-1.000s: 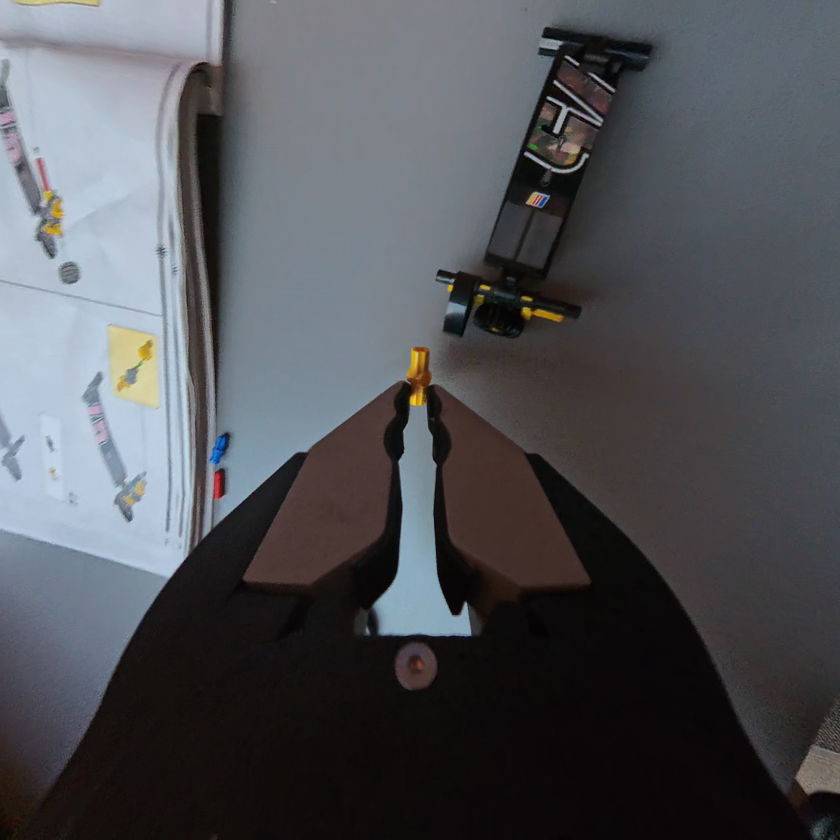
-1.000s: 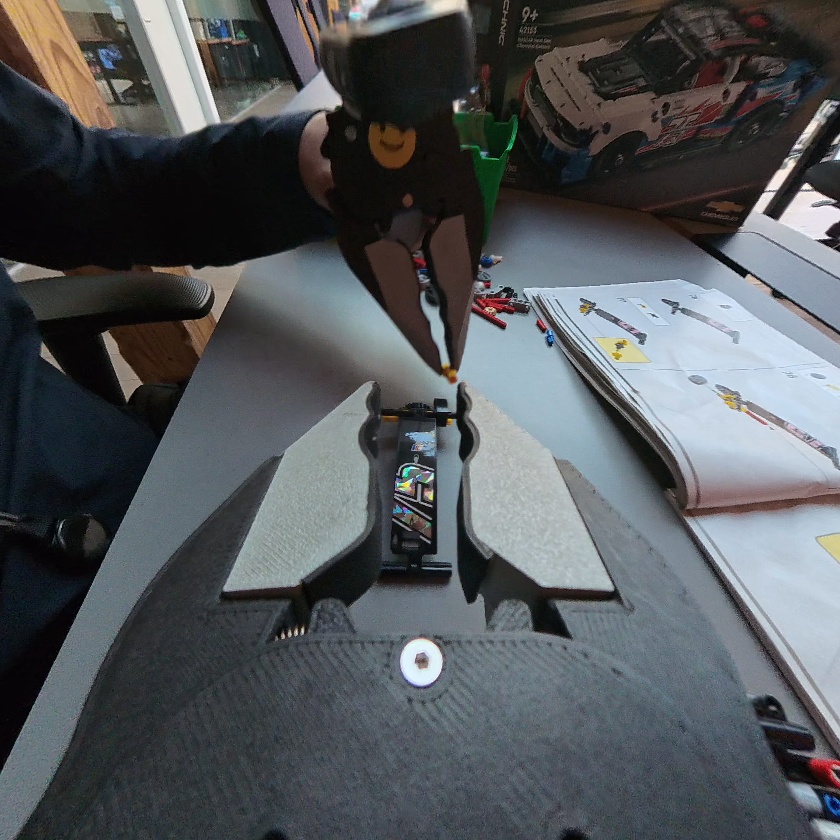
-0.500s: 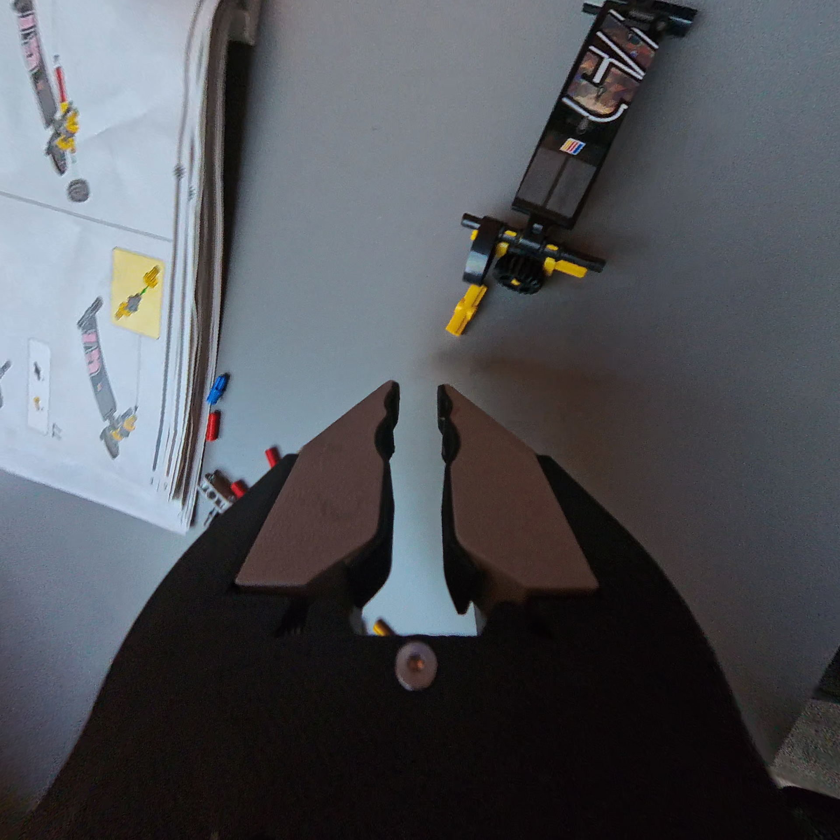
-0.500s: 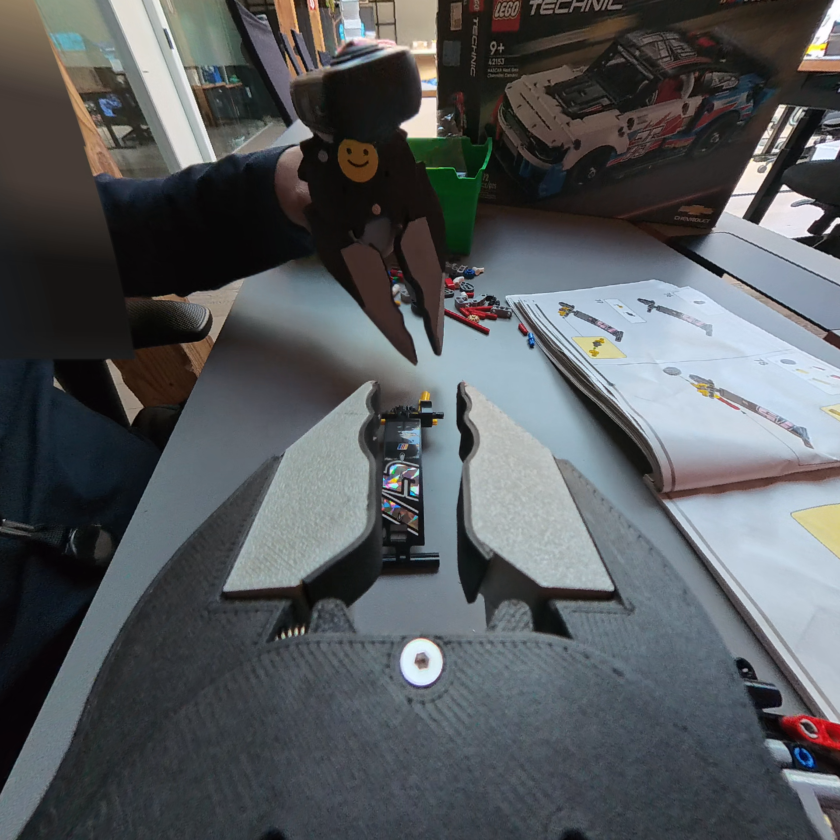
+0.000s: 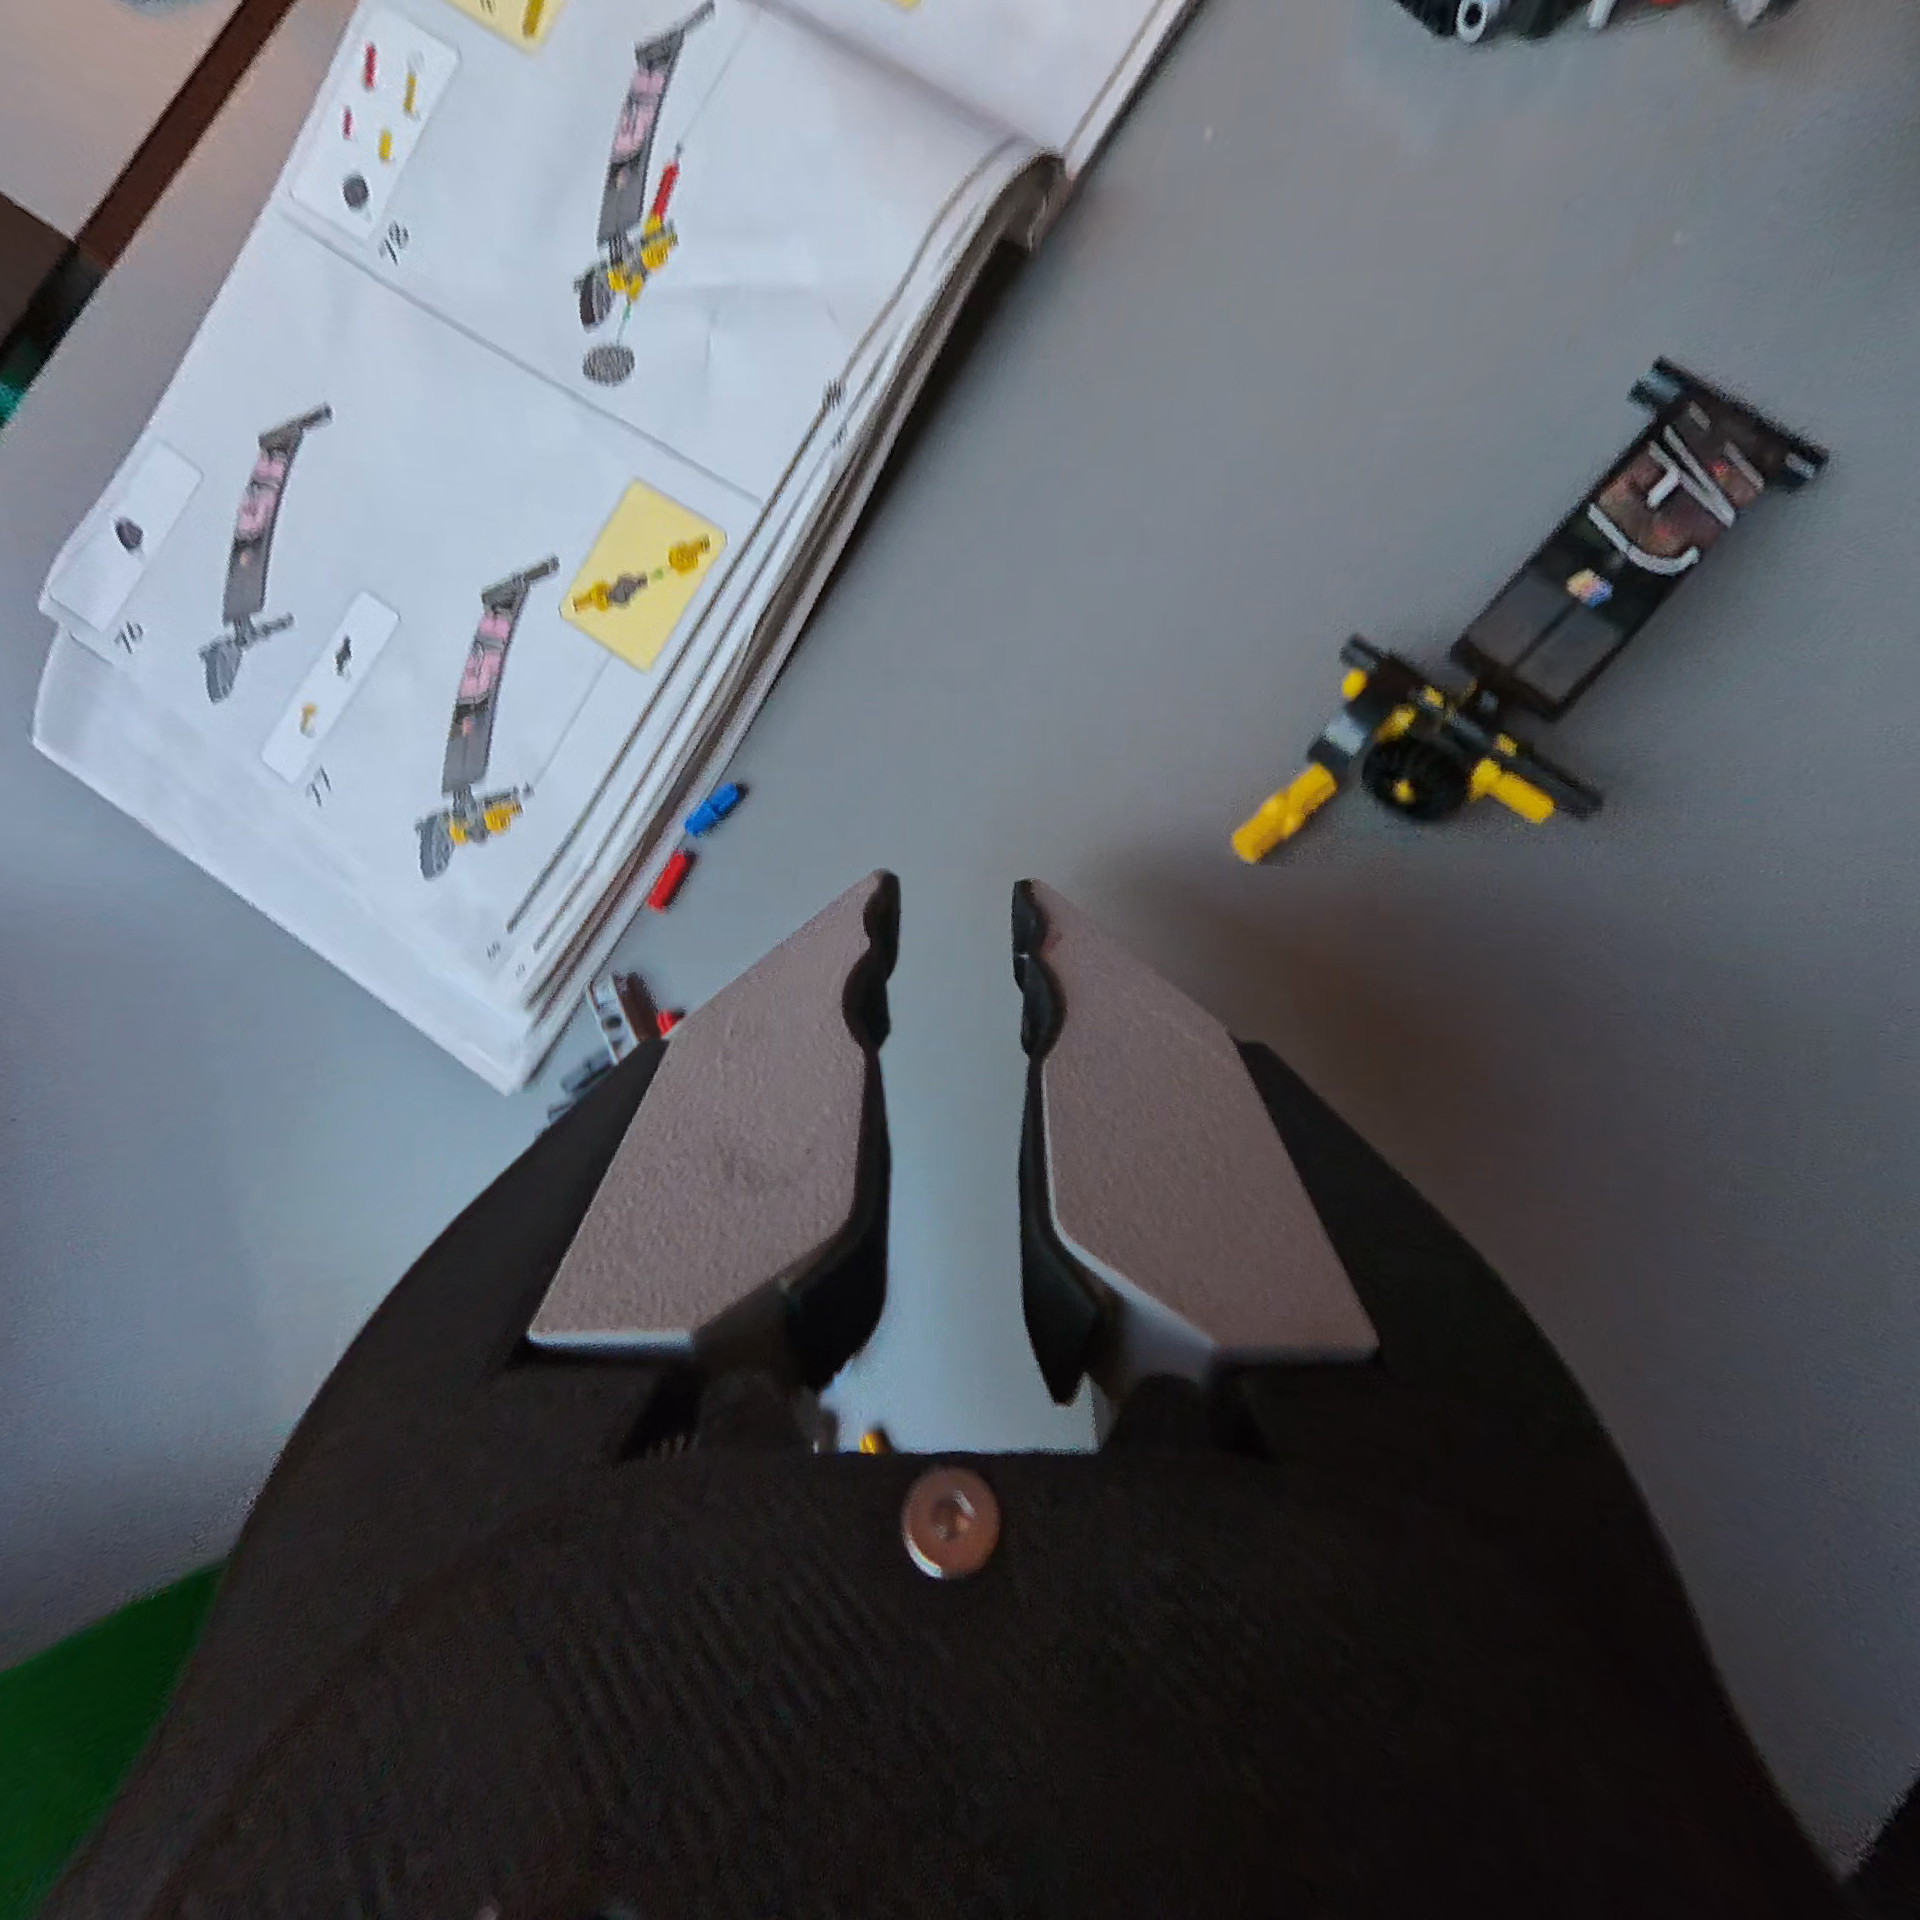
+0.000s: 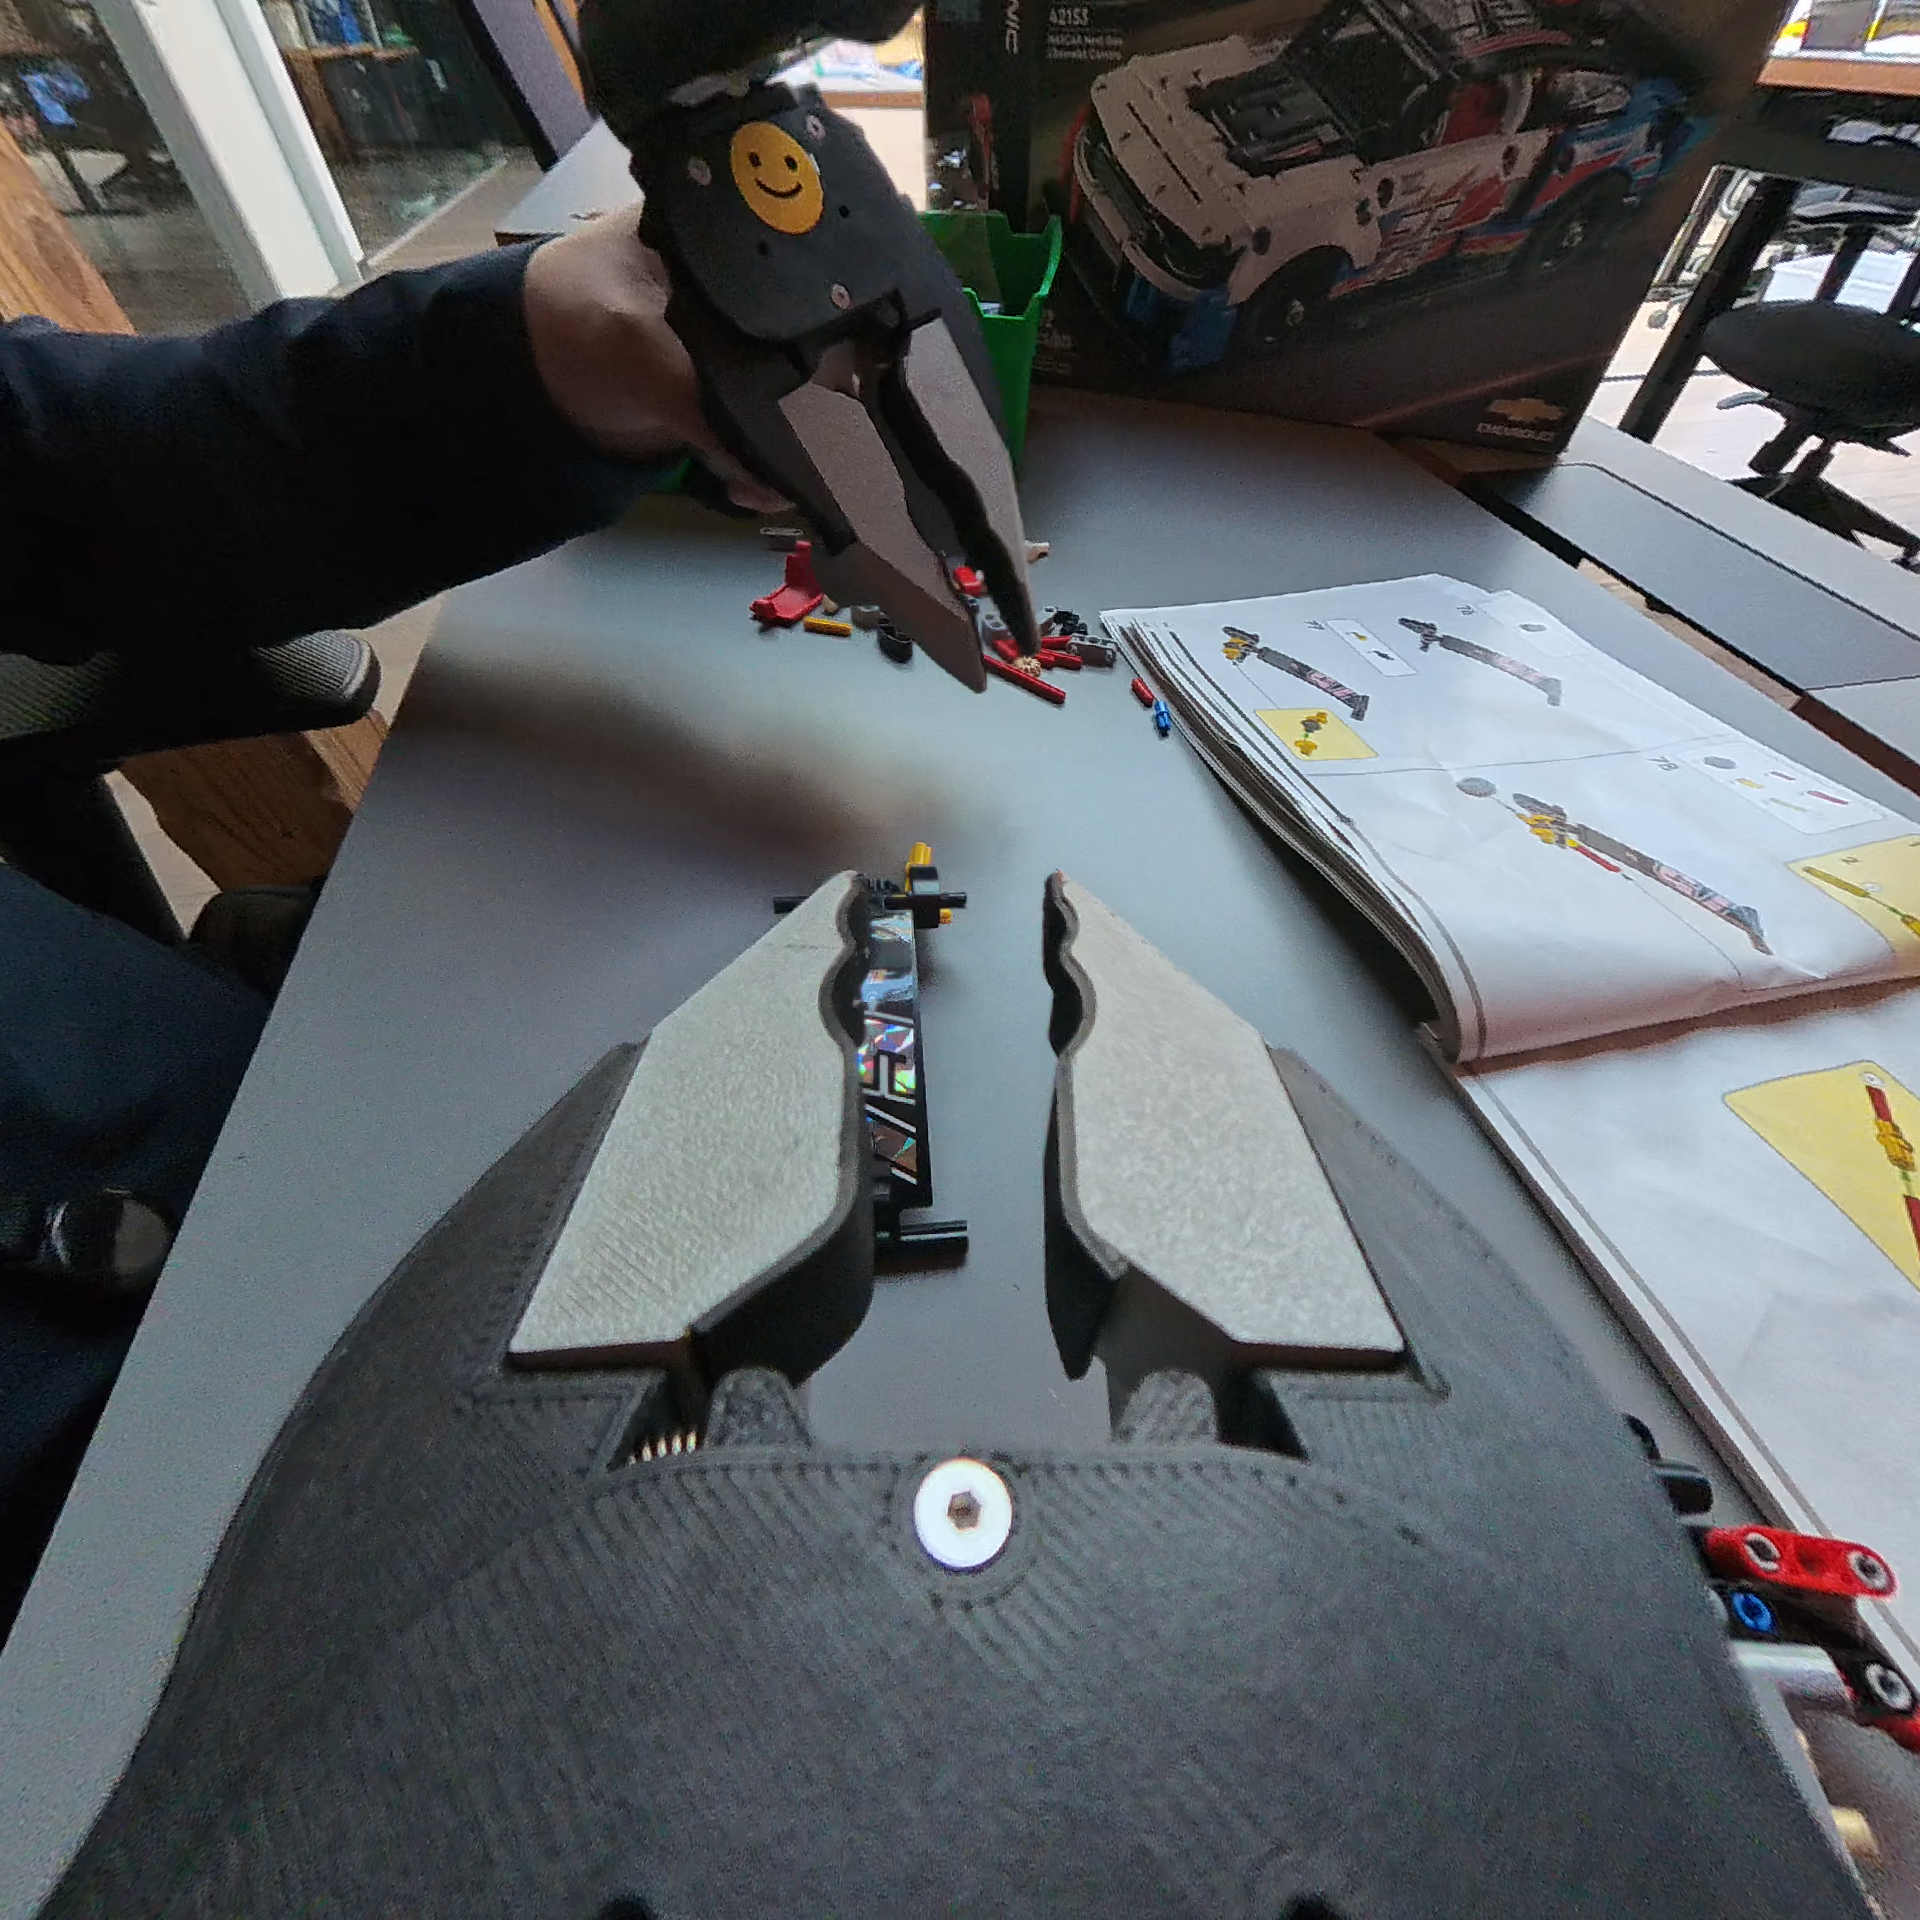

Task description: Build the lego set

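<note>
The right gripper (image 6: 951,894) is held open over the grey table (image 6: 623,790), nothing gripped. The long black brick panel with a shiny sticker (image 6: 891,1049) lies flat below, beside its left finger, long axis along the fingers. The left gripper (image 5: 956,899), parted and empty, is well away from that panel, near the open white instruction booklet (image 5: 499,416).

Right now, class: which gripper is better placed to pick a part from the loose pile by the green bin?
Left. The left gripper hangs open directly over the loose pile; the right gripper sits far back over the black panel assembly.
</note>
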Motion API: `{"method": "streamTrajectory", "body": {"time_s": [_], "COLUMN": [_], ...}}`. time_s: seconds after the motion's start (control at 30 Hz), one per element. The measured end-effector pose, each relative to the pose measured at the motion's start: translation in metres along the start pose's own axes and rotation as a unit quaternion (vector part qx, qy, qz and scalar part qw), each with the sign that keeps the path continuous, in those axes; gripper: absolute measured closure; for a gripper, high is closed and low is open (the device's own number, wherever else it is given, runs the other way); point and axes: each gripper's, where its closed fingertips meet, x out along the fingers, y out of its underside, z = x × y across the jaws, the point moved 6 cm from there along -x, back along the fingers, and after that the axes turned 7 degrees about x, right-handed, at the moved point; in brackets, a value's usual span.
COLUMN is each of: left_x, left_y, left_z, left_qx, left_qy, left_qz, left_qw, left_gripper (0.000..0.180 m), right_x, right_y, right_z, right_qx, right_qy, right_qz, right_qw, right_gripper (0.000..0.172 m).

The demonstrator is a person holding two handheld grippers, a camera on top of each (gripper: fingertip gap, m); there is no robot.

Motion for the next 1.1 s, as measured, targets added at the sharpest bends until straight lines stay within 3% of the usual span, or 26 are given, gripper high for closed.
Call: {"method": "streamTrajectory", "body": {"time_s": [0.13,0.27,0.47,0.6,0.77,0.83,0.93,1.1], "left_x": [0.022,0.06,0.106,0.143,0.182,0.193,0.205,0.203], "left_y": [-0.049,-0.097,-0.17,-0.205,-0.209,-0.204,-0.192,-0.175], "left_z": [0.003,0.007,0.04,0.062,0.079,0.083,0.088,0.103], "left_qx": [0.044,0.13,0.12,0.139,0.145,0.138,0.147,0.184], "left_qy": [-0.009,-0.017,0.014,-0.014,-0.02,-0.013,-0.024,-0.071], "left_qz": [-0.007,-0.008,-0.033,0.006,0.053,0.065,0.086,0.099], "left_qw": [0.999,0.991,0.992,0.99,0.988,0.988,0.985,0.975], "left_gripper": [0.145,0.142,0.145,0.148,0.154,0.154,0.155,0.171], "right_x": [-0.002,-0.009,-0.028,-0.061,-0.112,-0.112,-0.082,-0.019], "right_y": [0.003,0.009,0.0,-0.014,-0.05,-0.062,-0.052,-0.004], "right_z": [-0.003,-0.013,-0.029,-0.05,-0.113,-0.15,-0.211,-0.269], "right_qx": [0.002,0.014,0.054,0.052,0.069,0.05,0.085,0.165], "right_qy": [0.001,0.026,0.077,0.156,0.285,0.298,0.262,0.147], "right_qz": [0.008,0.019,-0.013,-0.048,-0.027,0.014,0.134,0.258], "right_qw": [1.0,0.999,0.995,0.985,0.956,0.953,0.952,0.941], "right_gripper": [0.14,0.136,0.133,0.14,0.146,0.153,0.148,0.172]}}
